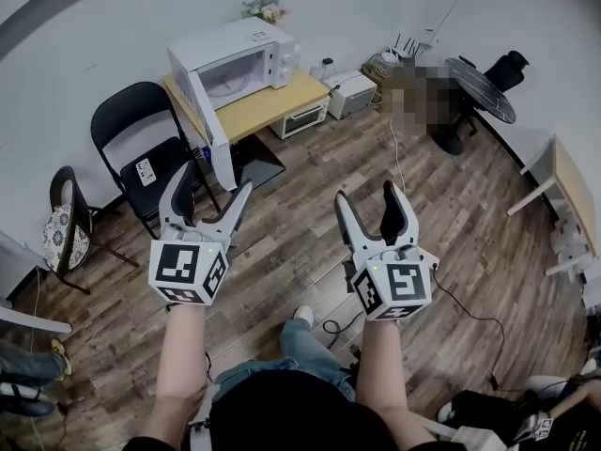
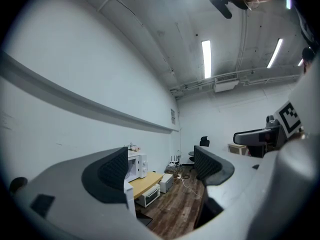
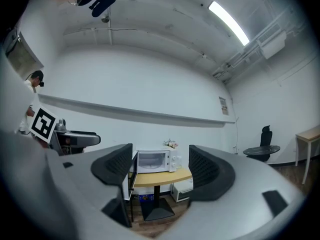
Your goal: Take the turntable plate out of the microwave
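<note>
1. Microwave (image 1: 235, 64) sits far off on the tabletop (image 1: 272, 101), with its door (image 1: 214, 134) swung open. The turntable plate should be inside, but it is too small to see from here.
2. Left hand-held gripper (image 1: 214, 181) and right hand-held gripper (image 1: 368, 194) both have their jaws wide apart and hold nothing. That is good for now.
3. Walk up close first, past the black chair (image 1: 131, 120).
4. Stay clear of the open door.
5. Reach in low and level, then pinch the plate's rim gently.
</note>
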{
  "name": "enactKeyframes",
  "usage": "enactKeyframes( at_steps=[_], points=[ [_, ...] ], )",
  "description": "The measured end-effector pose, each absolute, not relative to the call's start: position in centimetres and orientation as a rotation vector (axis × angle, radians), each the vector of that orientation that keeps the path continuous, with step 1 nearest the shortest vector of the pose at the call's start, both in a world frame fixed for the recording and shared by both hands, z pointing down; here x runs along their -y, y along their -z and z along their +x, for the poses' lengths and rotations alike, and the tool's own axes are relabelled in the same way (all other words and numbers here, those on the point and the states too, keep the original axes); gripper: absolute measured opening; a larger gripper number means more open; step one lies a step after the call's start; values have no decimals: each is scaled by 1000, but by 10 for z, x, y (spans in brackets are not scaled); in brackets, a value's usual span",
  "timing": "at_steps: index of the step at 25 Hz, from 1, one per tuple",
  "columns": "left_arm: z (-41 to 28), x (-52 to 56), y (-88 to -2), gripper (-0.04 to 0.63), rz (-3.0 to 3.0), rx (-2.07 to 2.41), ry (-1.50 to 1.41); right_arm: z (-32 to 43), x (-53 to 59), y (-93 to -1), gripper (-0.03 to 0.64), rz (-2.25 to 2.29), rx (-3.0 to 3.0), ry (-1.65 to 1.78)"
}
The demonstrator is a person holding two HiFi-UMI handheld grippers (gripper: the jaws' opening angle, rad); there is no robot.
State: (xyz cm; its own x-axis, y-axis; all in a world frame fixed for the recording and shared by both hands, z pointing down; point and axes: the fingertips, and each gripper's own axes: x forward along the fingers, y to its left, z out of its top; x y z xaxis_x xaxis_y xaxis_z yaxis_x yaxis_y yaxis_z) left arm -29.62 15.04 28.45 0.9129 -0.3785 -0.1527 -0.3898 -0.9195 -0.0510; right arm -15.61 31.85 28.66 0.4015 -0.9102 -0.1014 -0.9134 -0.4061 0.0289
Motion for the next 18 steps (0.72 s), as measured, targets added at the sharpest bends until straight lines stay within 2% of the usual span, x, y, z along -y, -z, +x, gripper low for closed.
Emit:
enactKeyframes(
  at_steps=[9,18],
  points=[
    [-183,-127,-273,402,-2975,-675,-236,-34,-284,-272,347,-2551,-1762,-133],
    [-115,-130,-294,402,-2988,-671,-158,34,-274,-292,347,-2534,-1762,-42]
  ],
)
